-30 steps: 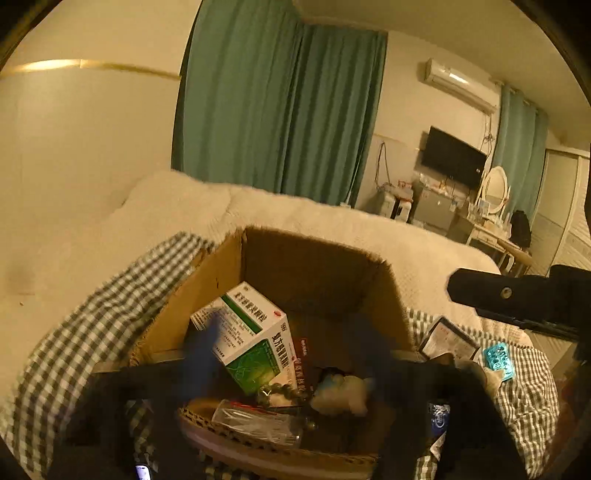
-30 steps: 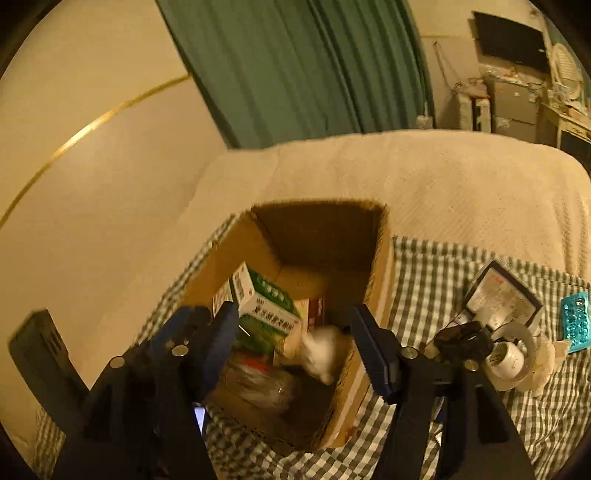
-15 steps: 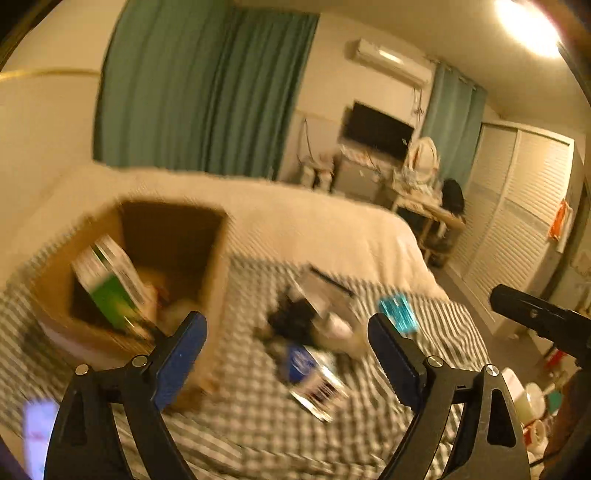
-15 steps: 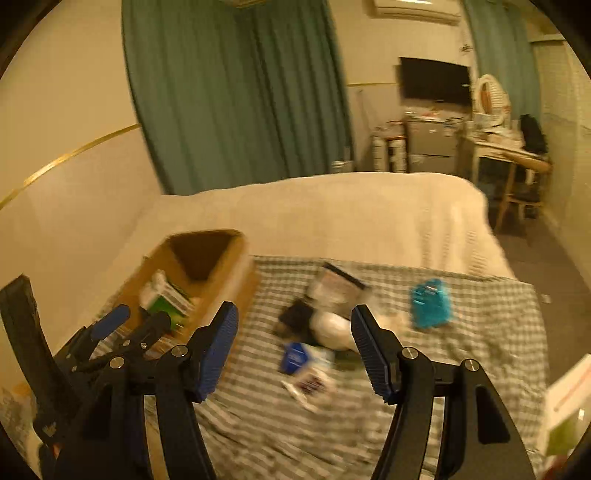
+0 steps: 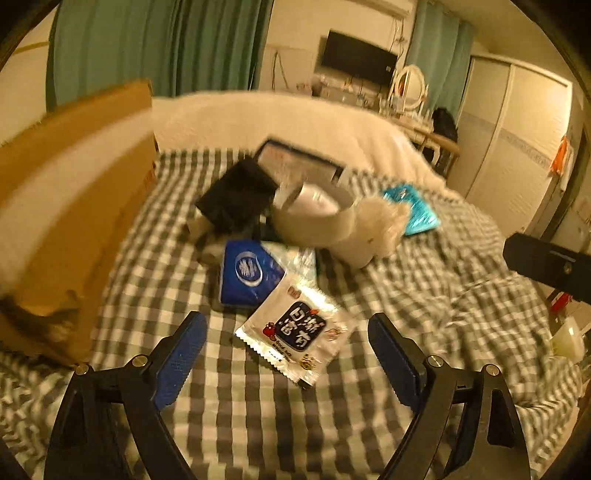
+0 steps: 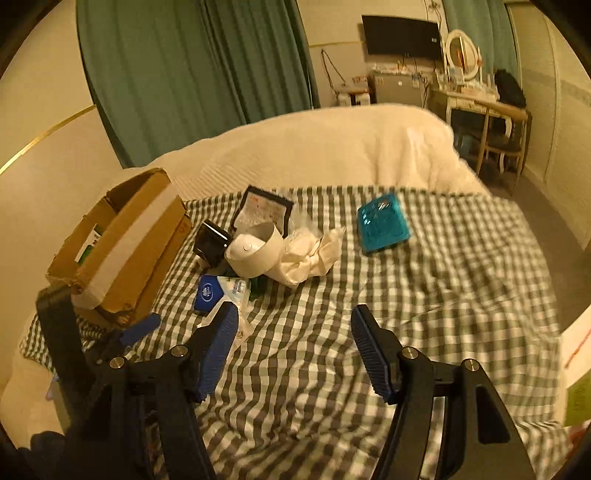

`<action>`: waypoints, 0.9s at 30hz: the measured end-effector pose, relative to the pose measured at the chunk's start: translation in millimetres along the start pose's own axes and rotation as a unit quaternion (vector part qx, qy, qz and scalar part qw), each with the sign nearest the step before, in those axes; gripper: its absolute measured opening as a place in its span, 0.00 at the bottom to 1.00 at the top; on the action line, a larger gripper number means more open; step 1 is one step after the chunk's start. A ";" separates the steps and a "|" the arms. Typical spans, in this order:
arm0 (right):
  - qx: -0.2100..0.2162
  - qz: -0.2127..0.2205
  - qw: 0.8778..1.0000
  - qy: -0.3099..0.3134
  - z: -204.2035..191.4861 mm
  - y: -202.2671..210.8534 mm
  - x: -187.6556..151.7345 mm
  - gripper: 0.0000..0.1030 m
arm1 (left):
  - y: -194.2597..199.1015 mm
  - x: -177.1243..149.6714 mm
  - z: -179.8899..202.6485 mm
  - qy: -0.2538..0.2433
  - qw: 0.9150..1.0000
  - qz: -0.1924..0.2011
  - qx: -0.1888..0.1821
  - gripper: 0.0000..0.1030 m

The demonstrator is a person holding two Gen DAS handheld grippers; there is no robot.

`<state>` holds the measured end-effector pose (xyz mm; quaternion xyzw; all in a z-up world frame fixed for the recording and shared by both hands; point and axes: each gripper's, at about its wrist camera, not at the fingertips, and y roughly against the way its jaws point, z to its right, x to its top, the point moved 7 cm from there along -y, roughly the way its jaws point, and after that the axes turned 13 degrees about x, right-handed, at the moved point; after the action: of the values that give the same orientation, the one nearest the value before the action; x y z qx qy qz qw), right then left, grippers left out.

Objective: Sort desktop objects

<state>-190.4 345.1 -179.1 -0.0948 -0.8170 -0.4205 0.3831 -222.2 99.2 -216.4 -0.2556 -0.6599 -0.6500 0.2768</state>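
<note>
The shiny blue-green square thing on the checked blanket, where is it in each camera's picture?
Left wrist view: teal blister pack upper right of centre, partly behind the cream cloth.
Right wrist view: teal blister pack above centre, lying alone, right of the cloth.
Shared landmark: cardboard box, left in both.

Both grippers off the cardboard box point(image 6: 122, 251), over the checked cloth point(image 6: 369, 295)

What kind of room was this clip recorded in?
Most likely a bedroom: the checked cloth lies over a bed with a cream blanket, and a vanity table with an oval mirror and a wall-mounted TV stand behind, beside green curtains.
</note>
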 end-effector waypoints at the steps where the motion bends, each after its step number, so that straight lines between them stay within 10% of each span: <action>1: 0.002 -0.004 1.000 -0.001 2.8 -7.5 -0.9 0.61 | -5.5 -0.5 -0.4 0.001 1.000 -0.009 -0.002 0.89; 3: 0.007 -0.015 1.000 -0.002 7.6 -29.1 -0.4 0.61 | -17.7 -4.3 1.2 0.004 1.000 -0.029 -0.012 0.87; 7: 0.005 -0.025 1.000 -0.002 15.1 -64.7 8.6 0.61 | -33.6 -8.6 7.9 -0.022 0.998 -0.056 -0.017 0.24; 10: 0.003 -0.029 0.999 -0.013 25.8 -92.1 18.6 0.61 | -34.2 -6.1 10.0 -0.024 0.997 -0.060 -0.034 0.05; 15: -0.011 -0.045 0.998 -0.041 47.0 -129.2 24.6 0.57 | -26.6 1.4 8.0 -0.022 0.998 -0.047 -0.041 0.03; 18: -0.011 -0.068 0.996 -0.061 57.7 -137.2 13.0 0.10 | -15.1 8.8 4.5 -0.017 0.999 -0.030 -0.039 0.03; 27: -0.012 -0.051 0.997 -0.051 51.4 -86.6 -2.4 0.07 | 36.6 39.9 -4.7 -0.023 0.999 0.028 -0.014 0.03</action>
<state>-258.2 330.1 -252.1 -0.0784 -0.8340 -0.4441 0.3179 -225.1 94.6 -162.3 -0.2922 -0.6497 -0.6452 0.2761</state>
